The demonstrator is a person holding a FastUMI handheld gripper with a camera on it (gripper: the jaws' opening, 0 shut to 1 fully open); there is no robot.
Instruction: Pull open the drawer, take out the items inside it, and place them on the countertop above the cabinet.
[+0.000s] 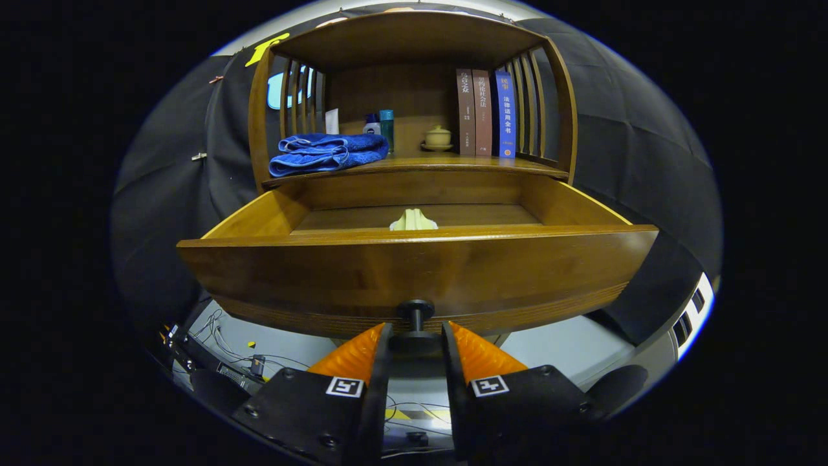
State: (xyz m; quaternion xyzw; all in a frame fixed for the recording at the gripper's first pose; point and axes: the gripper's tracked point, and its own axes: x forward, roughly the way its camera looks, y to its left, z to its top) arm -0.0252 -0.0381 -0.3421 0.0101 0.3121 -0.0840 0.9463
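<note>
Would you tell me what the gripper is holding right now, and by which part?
The gripper holds the open drawer by its black knob, fingers closed on it.

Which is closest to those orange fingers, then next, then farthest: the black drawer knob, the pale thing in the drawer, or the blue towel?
1. Black drawer knob: between the gripper's fingertips.
2. Pale item: in the open drawer, just behind its front.
3. Blue towel: on the countertop, beyond the drawer, to the left.

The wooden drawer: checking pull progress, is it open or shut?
Open: the wooden drawer juts out from the cabinet, its floor and a pale item exposed; the claw flanks its black knob.
</note>
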